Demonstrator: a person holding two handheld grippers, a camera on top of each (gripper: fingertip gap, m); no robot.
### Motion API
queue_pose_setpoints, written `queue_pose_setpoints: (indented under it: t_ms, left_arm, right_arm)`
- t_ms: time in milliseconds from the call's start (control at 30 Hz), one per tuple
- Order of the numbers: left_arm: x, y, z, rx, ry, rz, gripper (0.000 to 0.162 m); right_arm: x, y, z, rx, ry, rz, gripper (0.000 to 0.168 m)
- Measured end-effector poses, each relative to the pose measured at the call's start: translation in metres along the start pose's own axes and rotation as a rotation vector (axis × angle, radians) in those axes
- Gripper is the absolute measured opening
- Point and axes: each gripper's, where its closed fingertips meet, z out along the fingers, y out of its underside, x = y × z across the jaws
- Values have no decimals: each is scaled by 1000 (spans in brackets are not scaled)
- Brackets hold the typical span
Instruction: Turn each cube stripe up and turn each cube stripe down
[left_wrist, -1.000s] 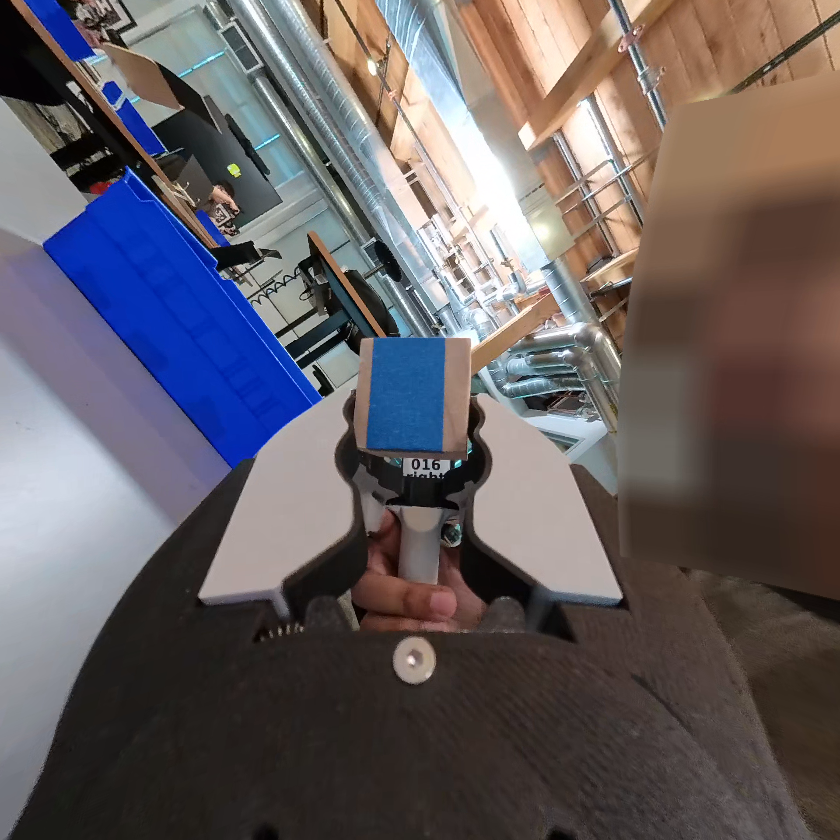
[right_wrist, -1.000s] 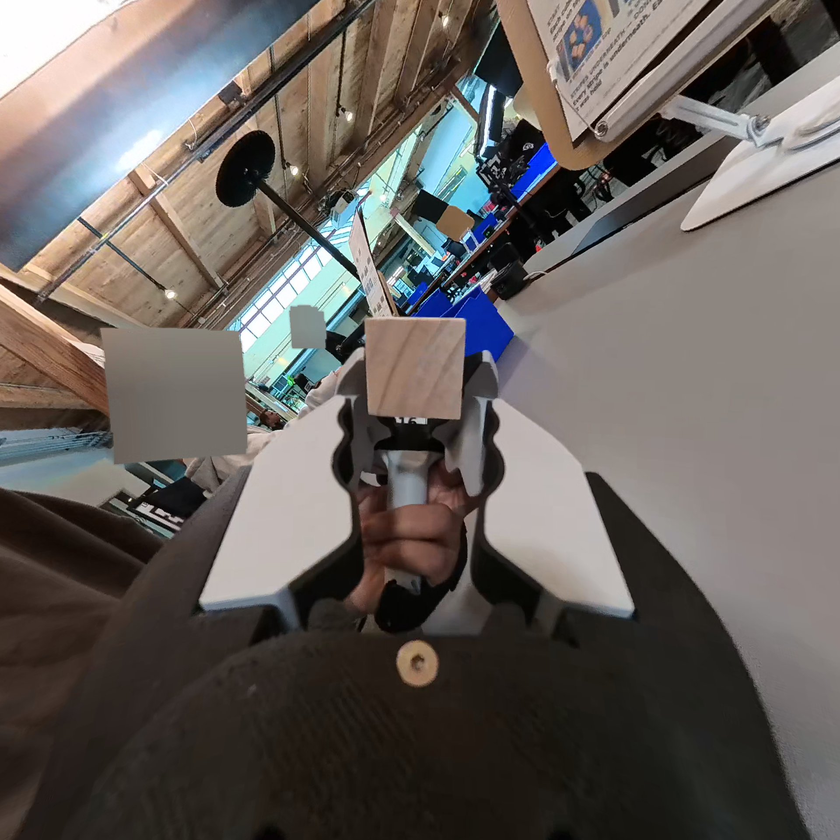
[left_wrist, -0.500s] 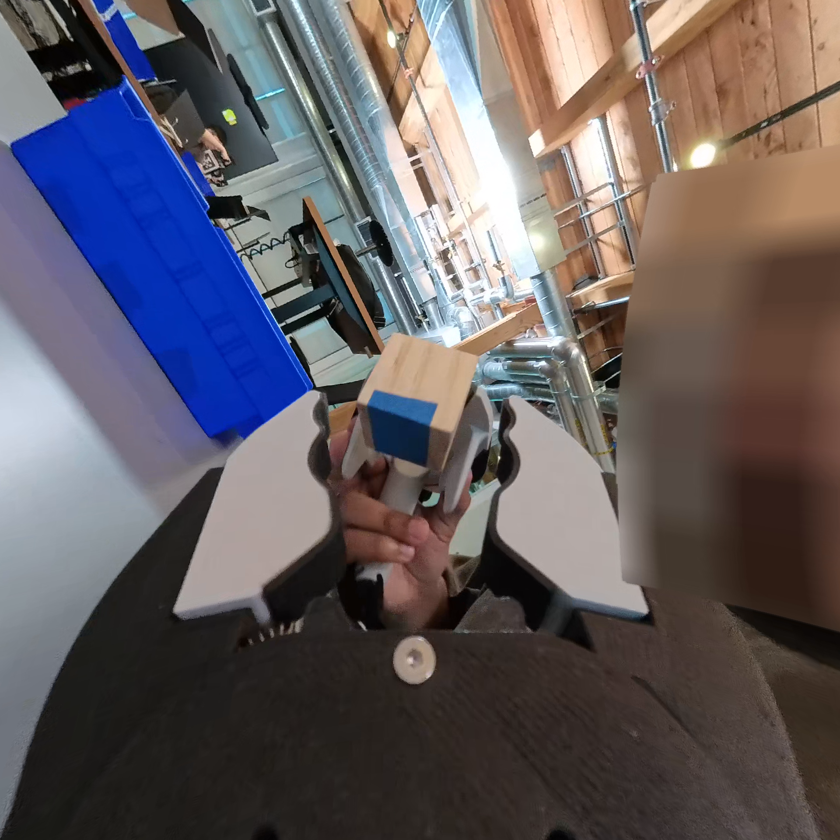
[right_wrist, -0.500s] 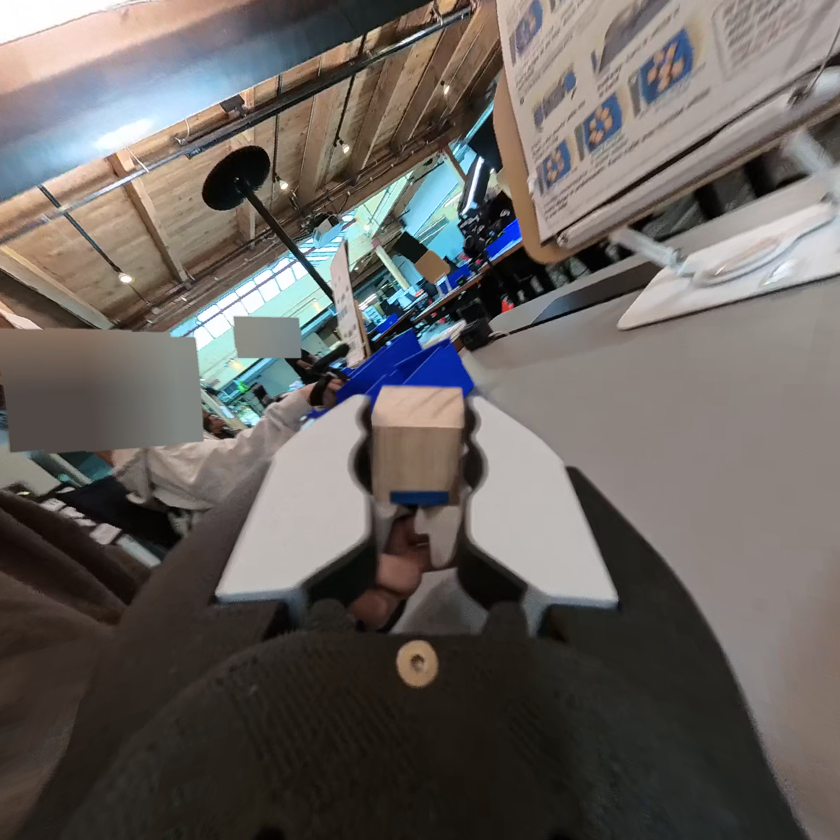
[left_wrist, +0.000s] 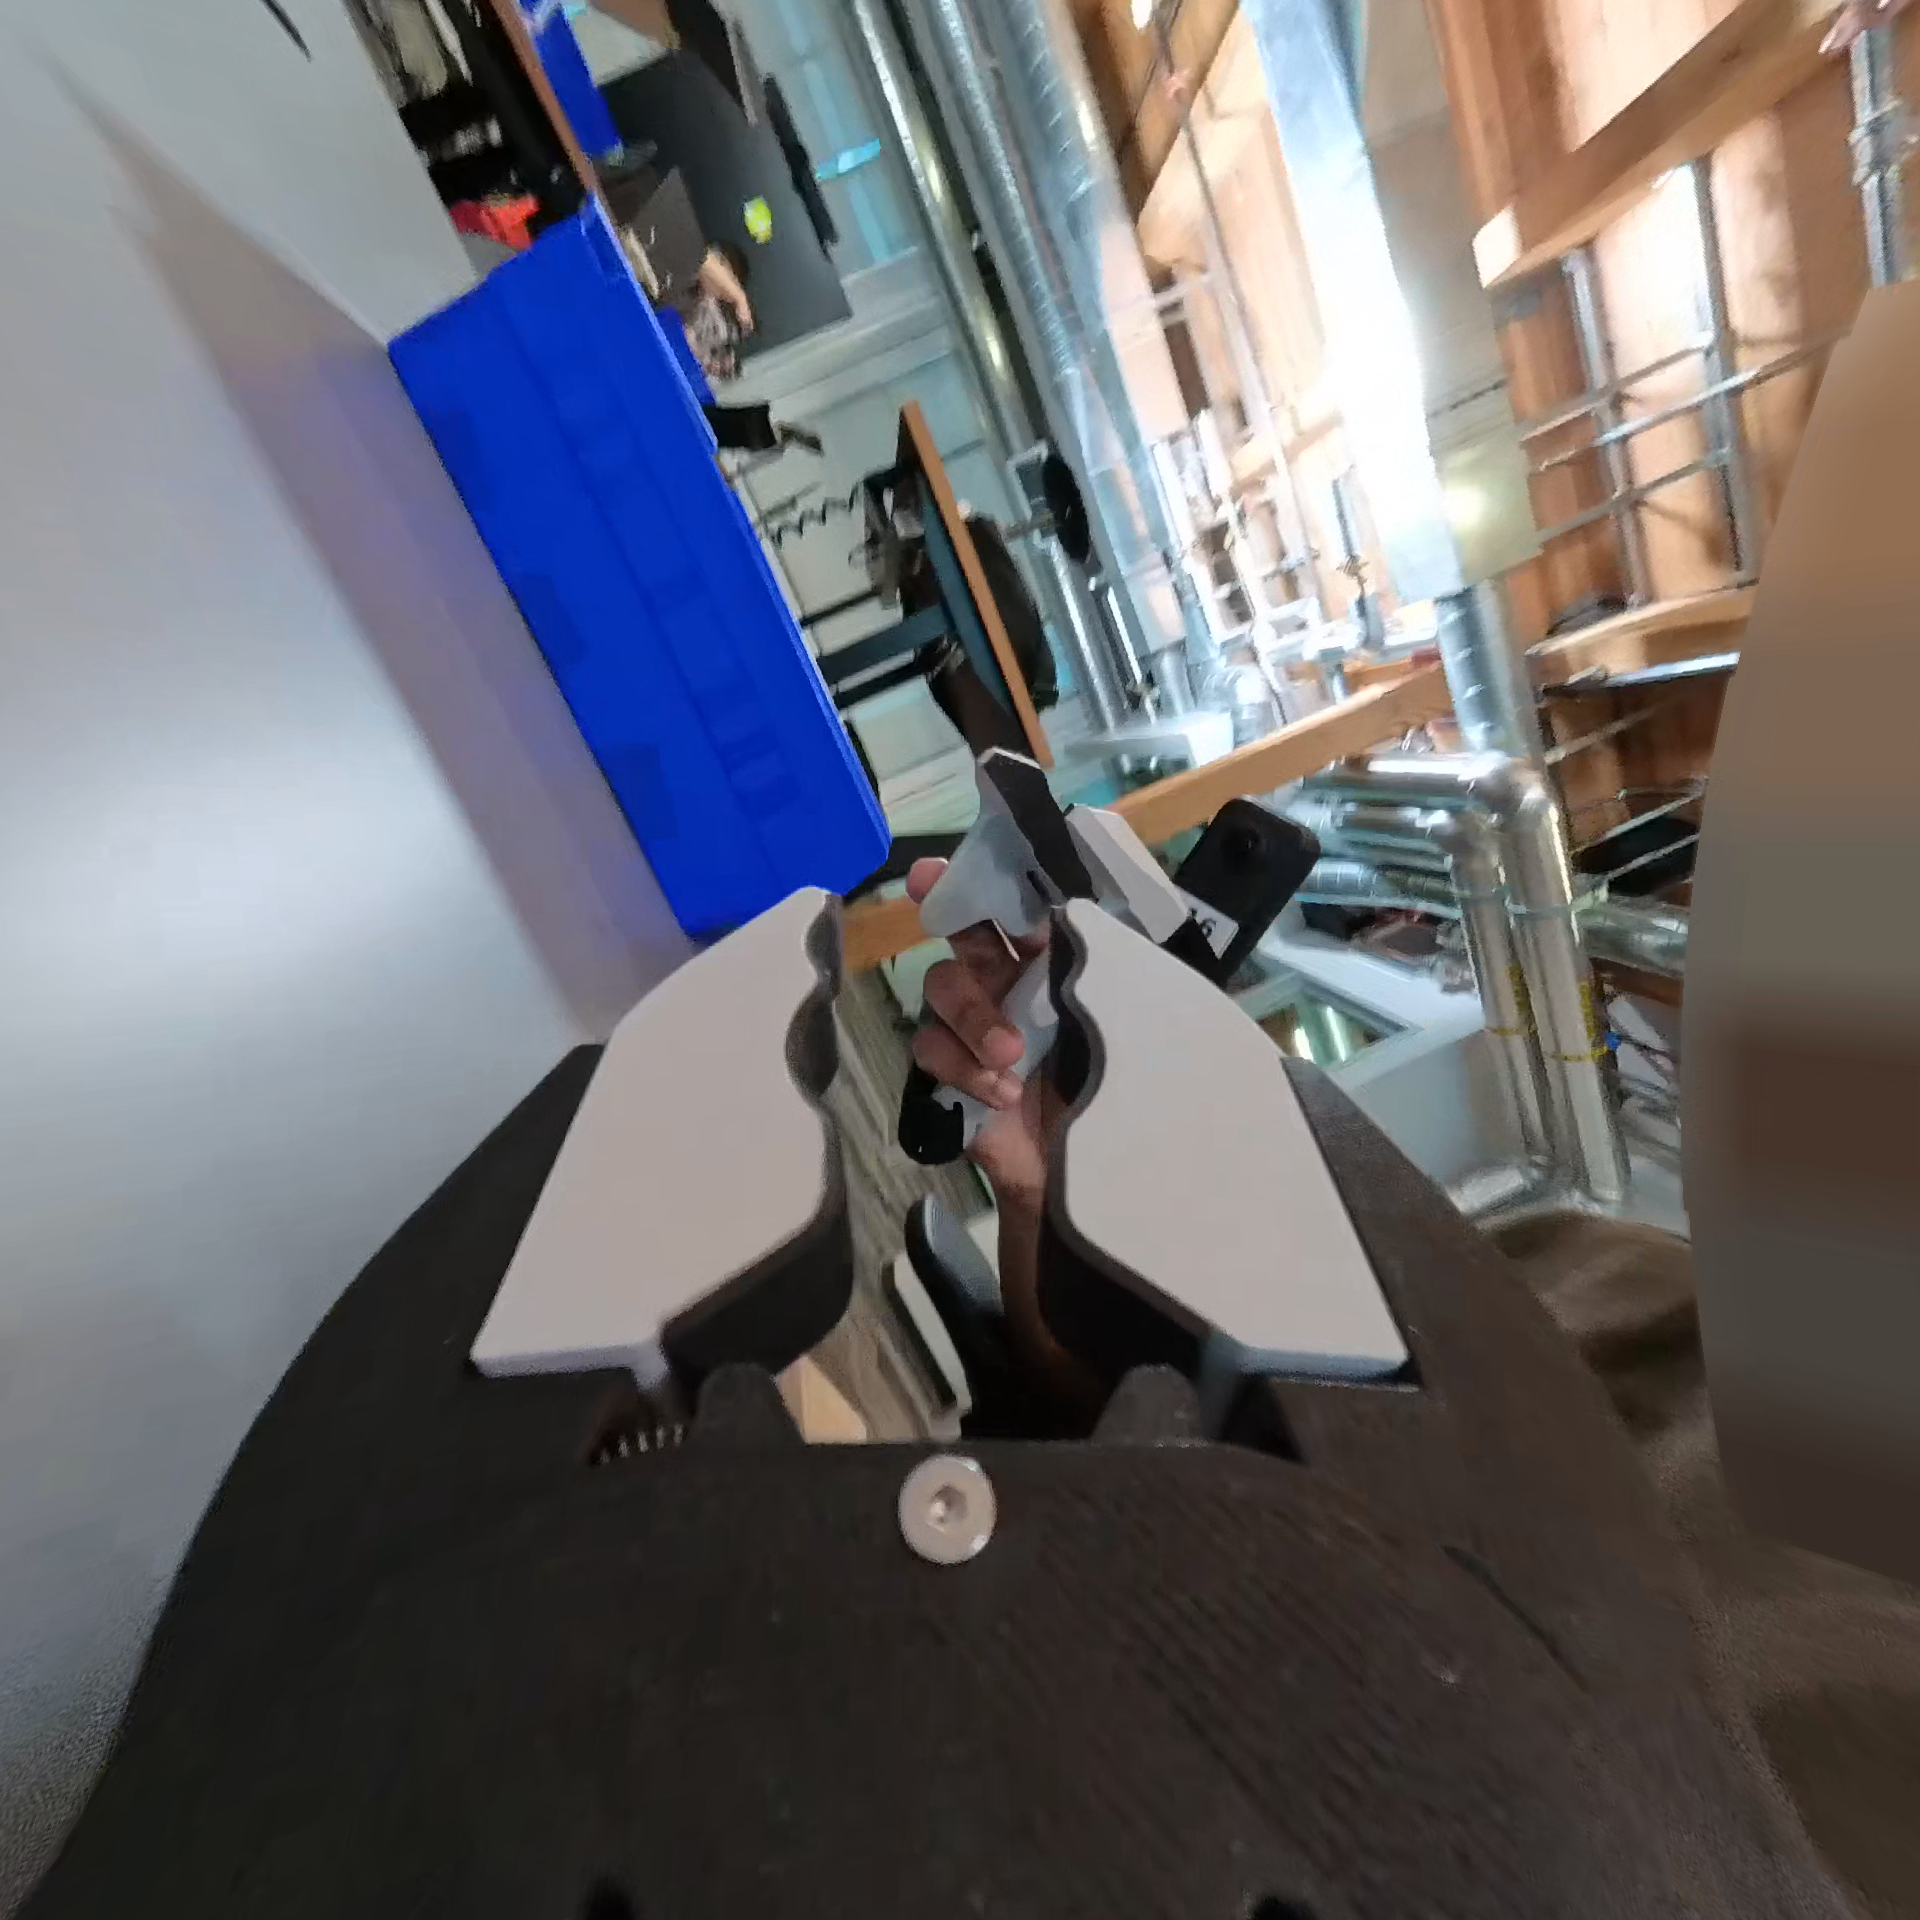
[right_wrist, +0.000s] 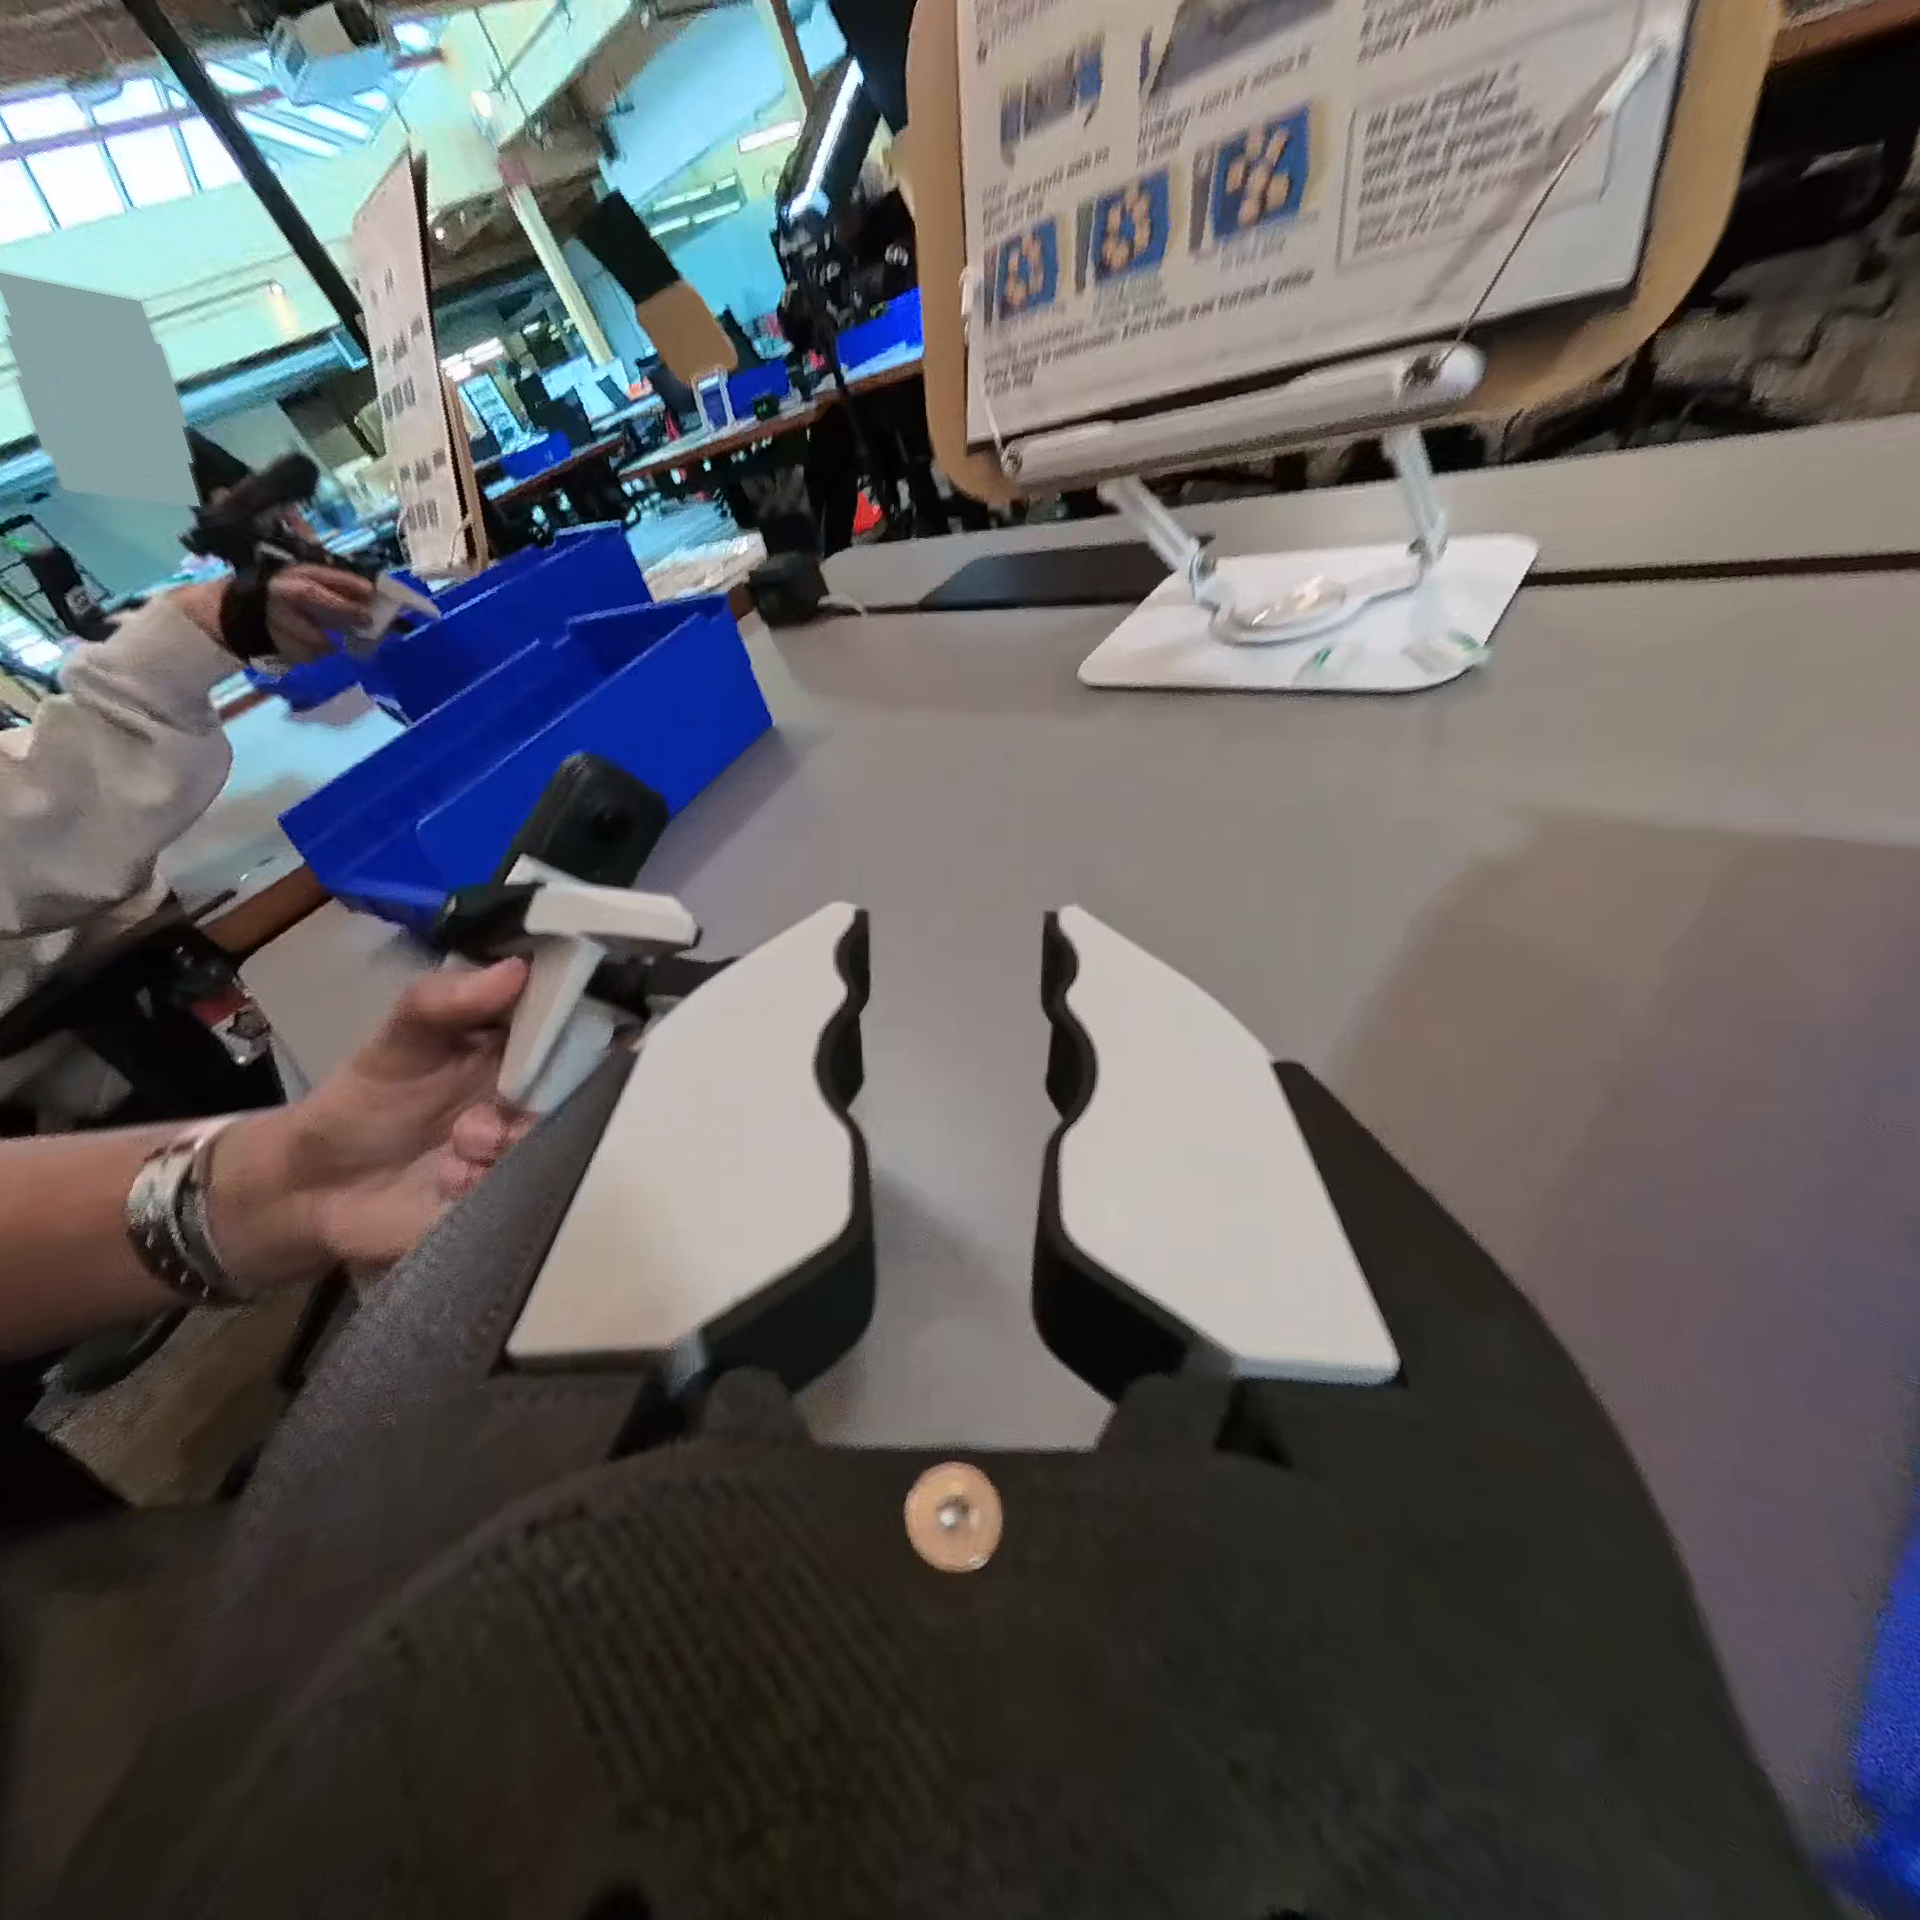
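1. Left gripper (left_wrist: 945, 914): released. Its jaws stand apart with a clear gap, nothing between them and nothing touching the white fingers (left_wrist: 686, 1164). It is held up off the desk (left_wrist: 208, 831) and tilted.
2. Right gripper (right_wrist: 951, 920): also released. Its jaws stand apart at about the same gap, with only bare grey desk surface showing between them. It touches nothing.
3. In the left wrist view the right gripper shows through the gap, gripped by the person's right hand (left_wrist: 977, 1049). In the right wrist view the left gripper sits low at the left, gripped by the left hand (right_wrist: 395, 1122), which has a metal band (right_wrist: 182, 1216) on the wrist.
4. Cube: neither view shows it, so I cannot tell where it is.
5. Writing: a small white label (left_wrist: 1205, 925) with dark characters sits on the right gripper's body. A printed sheet (right_wrist: 1299, 208) with blue picture panels and blocks of text is clipped on a white stand (right_wrist: 1299, 613) near the desk's far edge. The print is motion-blurred.
6. Containers: blue bins (right_wrist: 582, 748) stand in a row along the desk's left edge. Their tops are open, but I cannot make out what is in them.
7. Beyond the bins, another person's white sleeve (right_wrist: 94, 758) shows, the hand raised with a dark tool in it.
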Motion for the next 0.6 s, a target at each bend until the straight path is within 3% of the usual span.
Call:
queue_pose_setpoints:
  t_ms: [133,367,500,600]
  left_arm:
    - [7,36,-2,-317,5,51,64]
    - [-19,94,-24,-691,-311,758,73]
    - [-30,134,-35,-841,-356,852,74]
    - [-38,146,-40,-888,-391,881,72]
  right_arm:
    - [-1,25,-5,-42,-16,47,34]
    - [17,30,-10,19,-78,348,35]
    - [17,34,-7,7,-100,362,36]
    - [11,36,-6,-13,-96,276,36]
